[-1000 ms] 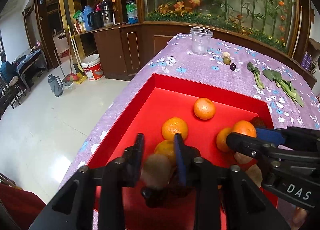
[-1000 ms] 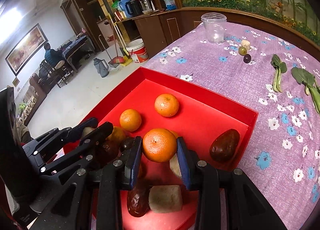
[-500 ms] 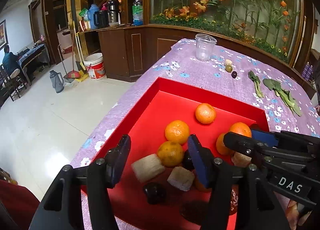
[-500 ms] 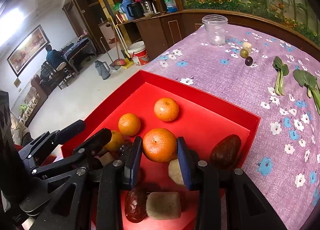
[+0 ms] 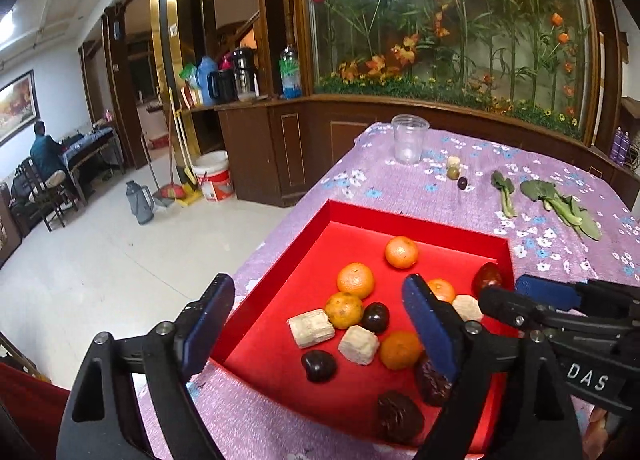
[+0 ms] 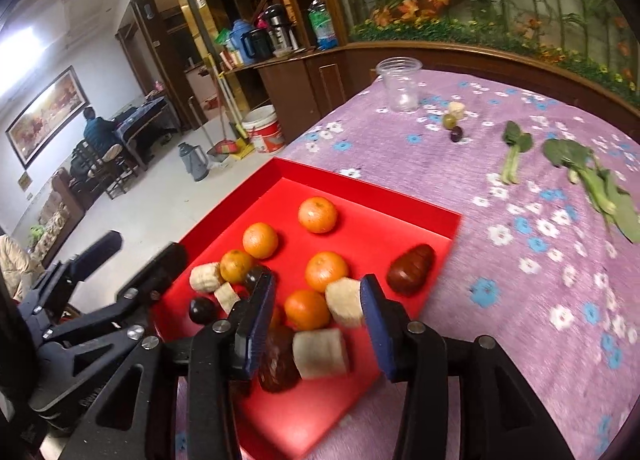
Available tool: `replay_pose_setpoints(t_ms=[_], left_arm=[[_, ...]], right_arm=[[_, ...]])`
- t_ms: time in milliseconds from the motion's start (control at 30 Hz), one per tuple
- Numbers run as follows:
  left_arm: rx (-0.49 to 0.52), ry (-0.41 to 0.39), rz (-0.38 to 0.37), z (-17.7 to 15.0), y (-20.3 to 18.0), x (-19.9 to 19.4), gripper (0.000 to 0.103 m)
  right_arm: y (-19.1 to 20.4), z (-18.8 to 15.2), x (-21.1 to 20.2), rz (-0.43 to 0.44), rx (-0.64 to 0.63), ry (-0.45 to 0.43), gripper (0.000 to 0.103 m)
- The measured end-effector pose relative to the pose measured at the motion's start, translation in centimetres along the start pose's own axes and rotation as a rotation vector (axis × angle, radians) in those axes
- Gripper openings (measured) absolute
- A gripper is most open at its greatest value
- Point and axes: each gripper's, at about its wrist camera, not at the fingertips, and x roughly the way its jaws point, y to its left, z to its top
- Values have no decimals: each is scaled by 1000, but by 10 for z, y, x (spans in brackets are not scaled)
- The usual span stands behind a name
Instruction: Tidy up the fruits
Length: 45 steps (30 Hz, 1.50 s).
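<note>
- Now the red tray (image 5: 280,280) is the landmark; it lies on the purple flowered cloth (image 6: 520,300), at the table edge nearest the two tongs, so both reach it easily.
- Inside the tray the fruits are gathered: five oranges, of which the farthest orange (image 5: 401,252) sits toward the tray's far wall, pale banana pieces (image 5: 311,328), dark plums (image 5: 318,366) and brownish dates (image 5: 399,417) toward the near wall.
- The left gripper (image 5: 320,334) hangs above the tray's near left corner with its jaws wide apart and nothing between them; I judge it is placed so to be free for the next pick.
- The right gripper (image 6: 316,312) is over the tray's near right part, jaws moderately apart, holding nothing. An orange (image 6: 307,309) and a banana piece (image 6: 345,302) lie under the gap, not squeezed, I think.
- Beyond the tray's far wall, well apart, stand a clear plastic cup (image 6: 400,84), three small fruits (image 6: 451,122) just beside it, and green leaves (image 6: 592,176) to the right.
- These small fruits outside the tray are probably what is left to collect.
</note>
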Motion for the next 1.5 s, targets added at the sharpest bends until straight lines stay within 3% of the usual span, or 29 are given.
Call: replay_pose_setpoints(t_ms=[200,500,633,733,1067,1500], left_arm=[[10,-39,8,-4,-5,-28,88],[-11,-155,63,-18,-8,-76,101],[4,-198,128,-24,-13,-94,103],[17,-188,181,-27,-17,-100,103],[-1,-38,17,-37,-22,-91,103],[11,-39,-66,-41,-33,-97,103]], right_arm=[[5,-22,-30,-54,4,-49,56],[6,-61,-61,-102,24,-95,62],[5,-74,-69,-116,29,-107,62],[5,-82,-73,-122,29,-111,63],[11,-99,-86,-160,-2,-143,69],[13,-103,-91,-181,-4,-167,71]])
